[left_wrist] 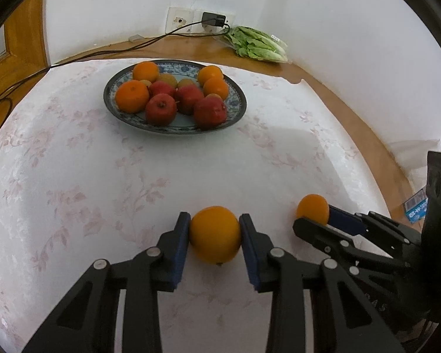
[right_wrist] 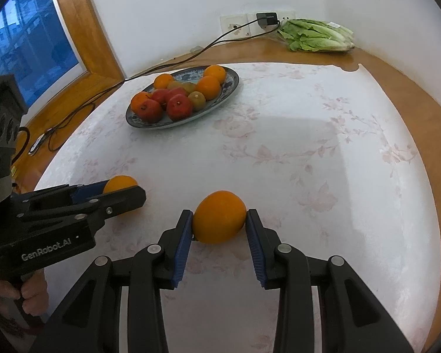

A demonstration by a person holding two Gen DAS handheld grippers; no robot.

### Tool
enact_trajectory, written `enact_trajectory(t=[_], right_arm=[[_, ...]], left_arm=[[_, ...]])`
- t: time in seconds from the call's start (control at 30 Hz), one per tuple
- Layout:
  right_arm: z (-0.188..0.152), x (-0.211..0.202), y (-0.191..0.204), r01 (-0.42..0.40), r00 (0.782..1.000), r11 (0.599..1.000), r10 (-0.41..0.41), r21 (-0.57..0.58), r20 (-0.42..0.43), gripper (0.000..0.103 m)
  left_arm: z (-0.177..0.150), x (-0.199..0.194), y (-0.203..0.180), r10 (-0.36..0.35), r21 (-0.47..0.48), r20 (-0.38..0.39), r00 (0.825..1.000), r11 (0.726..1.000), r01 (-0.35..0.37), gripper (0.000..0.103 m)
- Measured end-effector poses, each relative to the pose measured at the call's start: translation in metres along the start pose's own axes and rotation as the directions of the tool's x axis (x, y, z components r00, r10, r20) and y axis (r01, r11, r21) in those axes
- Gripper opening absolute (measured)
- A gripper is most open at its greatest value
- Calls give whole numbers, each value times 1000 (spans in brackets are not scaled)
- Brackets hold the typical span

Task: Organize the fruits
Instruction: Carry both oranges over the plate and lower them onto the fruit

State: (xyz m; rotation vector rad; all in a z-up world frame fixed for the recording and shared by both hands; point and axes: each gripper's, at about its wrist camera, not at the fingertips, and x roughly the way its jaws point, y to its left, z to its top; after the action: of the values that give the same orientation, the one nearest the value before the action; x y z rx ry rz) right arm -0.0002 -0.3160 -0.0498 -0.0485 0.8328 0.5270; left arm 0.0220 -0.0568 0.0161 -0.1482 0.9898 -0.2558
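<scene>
In the left wrist view my left gripper (left_wrist: 215, 217) is shut on an orange (left_wrist: 214, 235) low over the flowered tablecloth, both blue pads pressing its sides. To its right my right gripper (left_wrist: 314, 216) clamps a second orange (left_wrist: 312, 207). The right wrist view shows that right gripper (right_wrist: 219, 213) shut on its orange (right_wrist: 219, 217), with the left gripper (right_wrist: 125, 189) and its orange (right_wrist: 120, 183) to the left. Farther back a blue-patterned plate (left_wrist: 173, 131) (right_wrist: 150, 126) holds several oranges, red apples and small brownish-green fruits.
A bag of lettuce (left_wrist: 257, 44) (right_wrist: 317, 35) lies in the far corner by the wall. A charger (left_wrist: 214, 19) sits in a socket, and its black cable (right_wrist: 167, 64) trails left past the plate. Wooden table edge (right_wrist: 435, 123) rings the cloth. A hand (right_wrist: 29, 291) grips the left tool.
</scene>
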Motion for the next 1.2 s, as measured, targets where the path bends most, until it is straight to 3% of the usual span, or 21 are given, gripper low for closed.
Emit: enact_trajectory(t=[0.67,1.2], right_arm=[[3,-4,7,22,1000,1000,-22,7,-5,37],[16,-16,33,-35,999,998,36,-51,14,37]], left_arm=[[-1,-23,20,-18,-52,42,999,998,20,35],[5,-38,21,-5,-51,72,997,999,9,35]])
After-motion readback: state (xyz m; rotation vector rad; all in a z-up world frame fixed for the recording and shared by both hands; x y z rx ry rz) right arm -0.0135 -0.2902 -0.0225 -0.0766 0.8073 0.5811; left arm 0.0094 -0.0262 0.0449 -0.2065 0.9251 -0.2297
